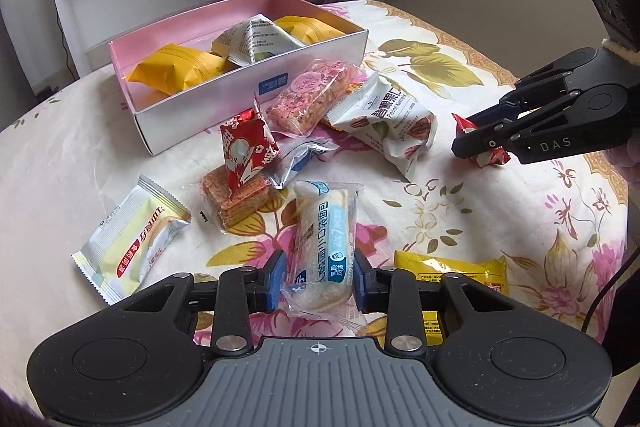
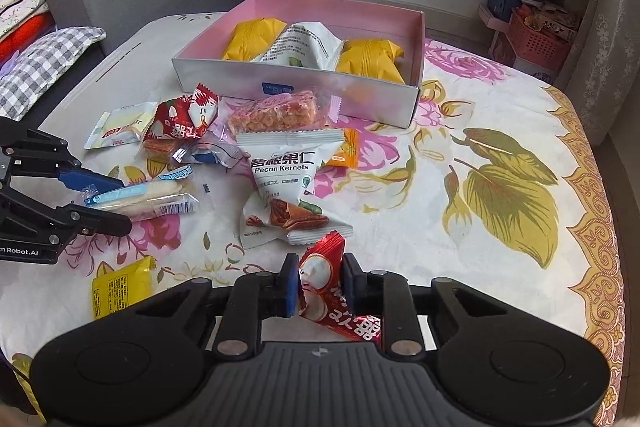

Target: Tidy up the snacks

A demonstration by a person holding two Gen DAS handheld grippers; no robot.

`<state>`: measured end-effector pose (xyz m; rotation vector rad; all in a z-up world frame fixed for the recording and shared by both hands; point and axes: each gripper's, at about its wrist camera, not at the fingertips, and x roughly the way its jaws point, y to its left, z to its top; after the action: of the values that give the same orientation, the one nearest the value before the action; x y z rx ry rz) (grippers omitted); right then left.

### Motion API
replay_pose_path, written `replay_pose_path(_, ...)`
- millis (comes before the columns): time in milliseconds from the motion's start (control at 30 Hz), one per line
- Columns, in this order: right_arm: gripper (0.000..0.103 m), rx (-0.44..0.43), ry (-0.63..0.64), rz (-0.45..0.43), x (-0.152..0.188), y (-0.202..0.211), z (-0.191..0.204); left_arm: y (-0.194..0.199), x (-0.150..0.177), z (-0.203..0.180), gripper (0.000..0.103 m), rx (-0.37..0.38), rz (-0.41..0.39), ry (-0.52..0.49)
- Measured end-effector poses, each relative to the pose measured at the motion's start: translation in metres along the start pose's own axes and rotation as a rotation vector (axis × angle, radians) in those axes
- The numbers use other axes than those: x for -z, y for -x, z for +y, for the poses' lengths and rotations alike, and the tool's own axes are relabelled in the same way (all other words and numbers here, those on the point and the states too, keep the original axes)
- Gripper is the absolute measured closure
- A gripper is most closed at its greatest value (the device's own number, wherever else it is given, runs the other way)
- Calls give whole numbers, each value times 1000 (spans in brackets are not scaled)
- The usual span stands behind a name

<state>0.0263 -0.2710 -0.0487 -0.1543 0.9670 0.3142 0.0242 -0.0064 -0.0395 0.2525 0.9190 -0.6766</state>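
Observation:
My left gripper (image 1: 319, 281) is shut on a clear bread packet with a blue label (image 1: 324, 227), pads pressing both its sides low over the flowered tablecloth. From the right wrist view the same packet (image 2: 152, 197) lies between the left gripper's fingers (image 2: 100, 183). My right gripper (image 2: 321, 285) is shut on a small red snack packet (image 2: 320, 267); the left wrist view shows this gripper (image 1: 480, 143) at the right with the red packet (image 1: 490, 157) in its tips. A pink-lined box (image 1: 256, 99) at the back holds two yellow packs and a white bag.
Loose snacks lie between the grippers and the box: a pecan kernels bag (image 1: 392, 123), a pink rice bar (image 1: 312, 95), a second red packet (image 1: 246, 147) on a wafer pack (image 1: 236, 199), a pale yellow pack (image 1: 132, 239), a yellow packet (image 1: 452, 275). Shelves and baskets stand behind.

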Motion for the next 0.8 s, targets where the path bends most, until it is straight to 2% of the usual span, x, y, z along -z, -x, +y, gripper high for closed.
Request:
replay_pose_path(233, 86, -4, 1, 9, 3, 0, 1, 1, 3, 0, 74, -2, 23, 40)
replay_pose_path(400, 80, -7, -50, 47, 8, -4, -1, -2, 6, -2, 73, -5, 50, 75)
replay_pose_path(500, 78, 5, -50, 55, 8, -8, -1, -8, 7, -5, 69, -12, 69, 76)
replay_pose_path(700, 71, -3, -54, 75, 8, -11, -1, -10, 9, -10, 63, 3, 47, 26)
replay_pose_path(800, 71, 3, -23, 67, 13, -11, 1, -11, 7, -7, 62, 8, 47, 43)
